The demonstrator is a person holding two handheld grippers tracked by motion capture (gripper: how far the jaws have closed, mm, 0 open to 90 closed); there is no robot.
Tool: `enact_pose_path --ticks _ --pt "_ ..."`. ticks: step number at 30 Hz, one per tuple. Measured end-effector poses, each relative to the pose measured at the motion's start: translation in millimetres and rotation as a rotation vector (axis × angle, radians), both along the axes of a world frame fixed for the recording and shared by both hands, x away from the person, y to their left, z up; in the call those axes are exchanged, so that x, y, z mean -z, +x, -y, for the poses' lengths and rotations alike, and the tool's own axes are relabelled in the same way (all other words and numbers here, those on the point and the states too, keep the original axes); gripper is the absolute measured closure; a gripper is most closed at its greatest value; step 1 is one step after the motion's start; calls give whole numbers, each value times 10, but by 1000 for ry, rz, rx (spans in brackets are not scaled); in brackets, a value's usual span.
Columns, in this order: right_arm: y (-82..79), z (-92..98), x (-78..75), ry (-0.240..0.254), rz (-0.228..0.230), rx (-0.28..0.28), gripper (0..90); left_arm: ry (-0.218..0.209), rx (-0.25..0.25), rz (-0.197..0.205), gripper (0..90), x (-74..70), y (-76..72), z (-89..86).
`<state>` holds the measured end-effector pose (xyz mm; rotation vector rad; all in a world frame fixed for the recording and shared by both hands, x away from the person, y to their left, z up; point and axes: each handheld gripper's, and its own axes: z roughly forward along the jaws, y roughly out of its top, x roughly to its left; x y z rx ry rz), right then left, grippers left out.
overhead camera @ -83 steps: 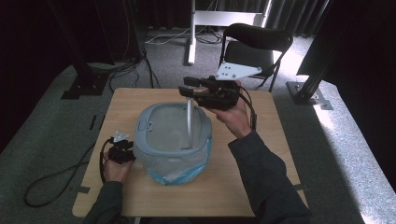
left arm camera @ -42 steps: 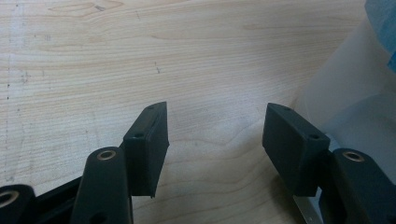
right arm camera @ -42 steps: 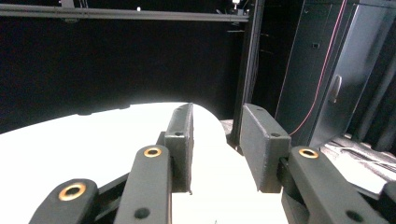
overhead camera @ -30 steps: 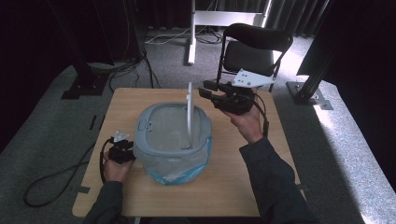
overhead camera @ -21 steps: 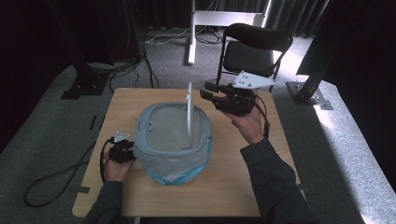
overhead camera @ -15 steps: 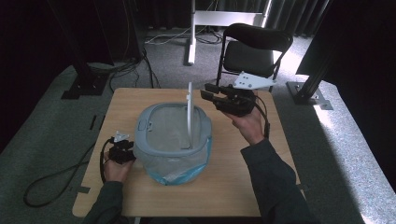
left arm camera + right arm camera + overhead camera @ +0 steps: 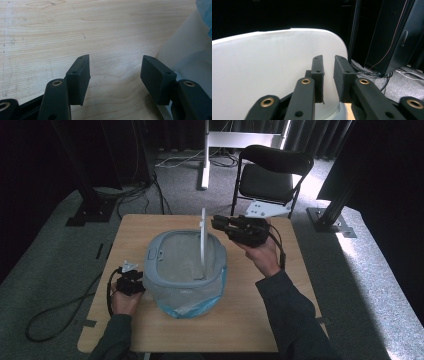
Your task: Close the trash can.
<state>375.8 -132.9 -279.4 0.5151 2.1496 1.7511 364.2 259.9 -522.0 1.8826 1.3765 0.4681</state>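
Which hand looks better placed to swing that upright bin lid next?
Right. The right gripper has just been closing around the raised lid's edge, while the left gripper rests open beside the bin.

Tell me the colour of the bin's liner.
Light blue liner, best in the high view.

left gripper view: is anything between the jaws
No, the left gripper stands open with only bare wooden table showing in the gap.

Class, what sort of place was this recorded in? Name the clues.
Probably a studio or lab set up for recording: dark curtains behind, metal stands with loose cables on grey carpet, and one wooden table with a folding chair.
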Motion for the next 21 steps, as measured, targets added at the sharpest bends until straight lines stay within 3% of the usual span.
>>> enact_pose_path --ticks 17,21 --pt "-15 -137 -28 -1 -18 -50 854 -1 0 1 410 -2 -1 1" --pt "-15 -194 -22 -20 -20 -64 856 0 0 2 410 -3 0 2"
